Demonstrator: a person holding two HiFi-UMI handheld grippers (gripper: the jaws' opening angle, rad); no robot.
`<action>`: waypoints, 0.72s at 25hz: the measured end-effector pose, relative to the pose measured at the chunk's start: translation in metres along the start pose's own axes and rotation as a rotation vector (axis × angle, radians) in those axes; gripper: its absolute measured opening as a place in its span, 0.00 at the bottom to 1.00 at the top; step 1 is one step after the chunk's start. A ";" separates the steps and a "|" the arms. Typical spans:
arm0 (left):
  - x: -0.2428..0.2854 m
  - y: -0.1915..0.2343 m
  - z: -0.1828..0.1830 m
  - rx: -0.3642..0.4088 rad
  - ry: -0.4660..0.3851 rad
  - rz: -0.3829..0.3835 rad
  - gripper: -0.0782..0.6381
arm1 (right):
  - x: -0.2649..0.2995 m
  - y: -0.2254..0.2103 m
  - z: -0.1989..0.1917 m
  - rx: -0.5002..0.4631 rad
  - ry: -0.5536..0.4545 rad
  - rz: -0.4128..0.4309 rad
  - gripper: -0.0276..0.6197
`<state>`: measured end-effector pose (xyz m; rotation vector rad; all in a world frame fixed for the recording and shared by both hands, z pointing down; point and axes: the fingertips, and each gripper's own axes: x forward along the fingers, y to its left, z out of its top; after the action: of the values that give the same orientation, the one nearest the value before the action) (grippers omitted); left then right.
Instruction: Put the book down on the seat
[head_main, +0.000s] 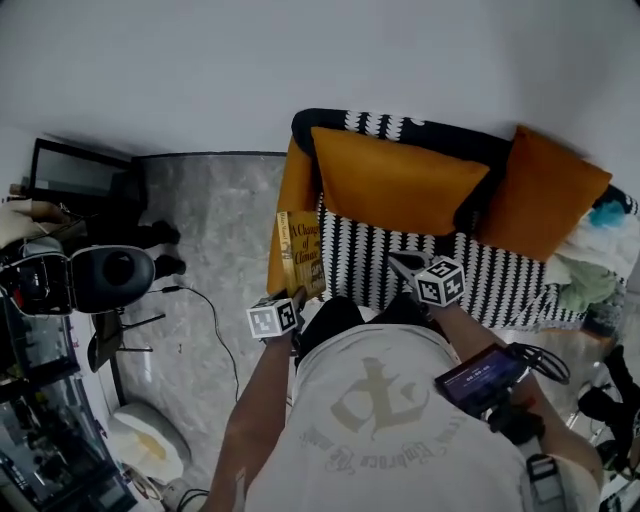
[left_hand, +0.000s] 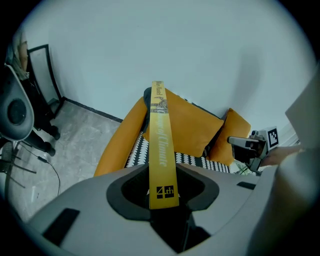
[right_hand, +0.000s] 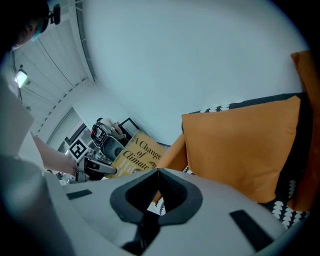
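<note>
**Two ways we could lose it on the way down**

Nearest us, at the bottom middle of the left gripper view, our left gripper (left_hand: 164, 199) has its jaws closed partway on the lower end of the yellow book (left_hand: 161, 140), pinching it across its thickness at the spine. The book stands almost upright out of the jaws. We judge the long stretch above that small pinch to be the first hazard: a quick tilt could let it pivot or slide out between the pads. Our right gripper (right_hand: 158, 172), at the lower middle of its own view, has its jaws together on nothing, so it lends no support.

Further out, in the head view, the book shows at the centre of the frame. There it is in the air, over the left edge of the black-and-white seat (head_main: 480, 275) and just beside the orange armrest (head_main: 292, 195). Lowered there, we think it might catch the armrest, or land half off the edge and tip toward the grey floor (head_main: 205, 235) at left.

Farthest back, the orange cushions (head_main: 395, 180) lean against the backrest. If we lay the book too deep, it could end up propped on them rather than flat.
</note>
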<state>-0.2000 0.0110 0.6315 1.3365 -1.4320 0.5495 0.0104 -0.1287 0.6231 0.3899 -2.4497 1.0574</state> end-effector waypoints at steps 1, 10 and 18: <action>0.006 0.000 0.000 0.010 0.010 -0.006 0.32 | 0.000 -0.003 0.000 -0.002 0.002 -0.010 0.07; 0.068 0.008 -0.005 0.057 0.098 -0.019 0.32 | -0.001 -0.032 -0.031 0.063 0.049 -0.098 0.07; 0.107 0.034 -0.008 0.078 0.156 -0.008 0.32 | 0.023 -0.029 -0.060 0.101 0.095 -0.114 0.07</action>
<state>-0.2088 -0.0183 0.7399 1.3301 -1.2889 0.6956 0.0198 -0.1059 0.6887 0.4943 -2.2691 1.1269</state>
